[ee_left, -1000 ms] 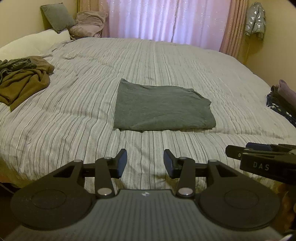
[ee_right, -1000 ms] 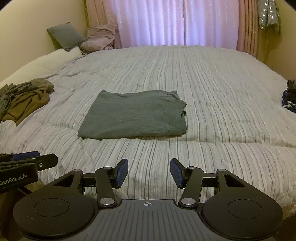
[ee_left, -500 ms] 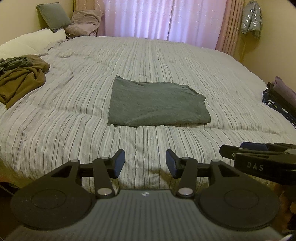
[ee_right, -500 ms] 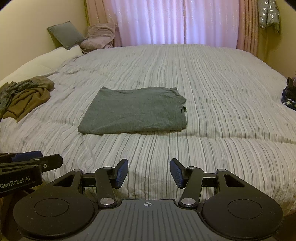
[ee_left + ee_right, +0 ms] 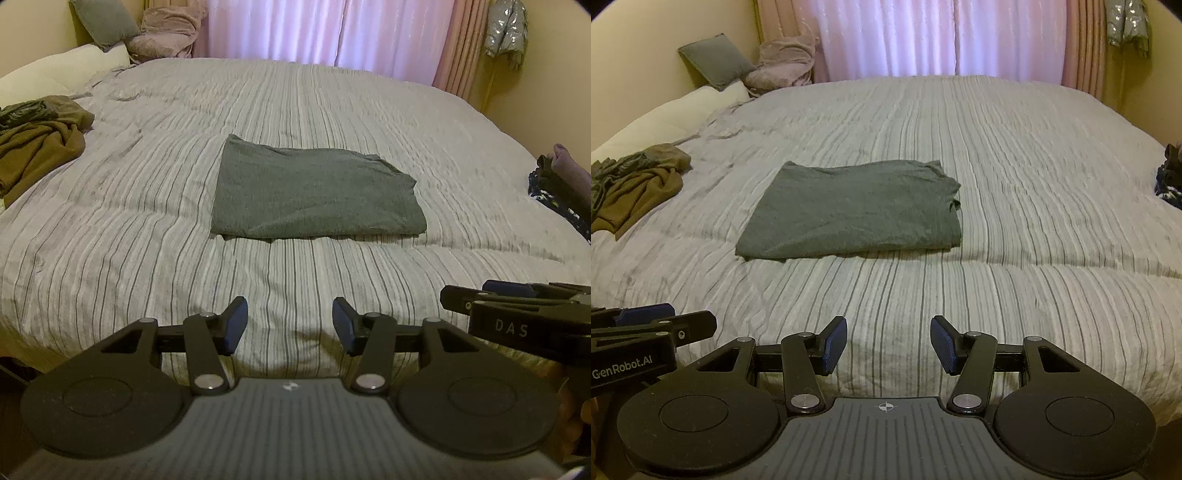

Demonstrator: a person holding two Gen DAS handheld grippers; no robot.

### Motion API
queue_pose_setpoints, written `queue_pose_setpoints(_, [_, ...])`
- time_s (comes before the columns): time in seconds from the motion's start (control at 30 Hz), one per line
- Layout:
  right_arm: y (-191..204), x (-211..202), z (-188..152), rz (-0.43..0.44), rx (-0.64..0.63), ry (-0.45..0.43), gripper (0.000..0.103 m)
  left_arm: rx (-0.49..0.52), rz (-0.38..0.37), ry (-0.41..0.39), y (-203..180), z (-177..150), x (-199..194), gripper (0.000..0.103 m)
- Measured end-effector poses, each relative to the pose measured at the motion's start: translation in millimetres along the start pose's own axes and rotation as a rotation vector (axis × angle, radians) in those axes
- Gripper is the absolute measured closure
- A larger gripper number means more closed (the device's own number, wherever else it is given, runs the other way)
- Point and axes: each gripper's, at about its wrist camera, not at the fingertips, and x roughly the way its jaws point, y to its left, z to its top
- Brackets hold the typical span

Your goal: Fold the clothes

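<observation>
A striped bedspread (image 5: 110,236) is covering the bed under pink curtains (image 5: 923,37). The folded grey shirt (image 5: 314,192) is lying flat mid-bed, apart from both my grippers. My left gripper (image 5: 290,325) and right gripper (image 5: 888,345) are hanging released at the near edge. Only the left view is showing dark folded clothes (image 5: 561,181) far right clearly; brown clothes (image 5: 639,184) are heaped left.
</observation>
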Motion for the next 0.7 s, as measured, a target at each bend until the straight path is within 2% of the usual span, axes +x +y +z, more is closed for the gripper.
queue_pose_setpoints(0.7, [-15.8,41.6,6.6,-0.026,0.023,0.077,0.049,-0.011,-0.001,0.084,0.2,10.6,45.4,0.056])
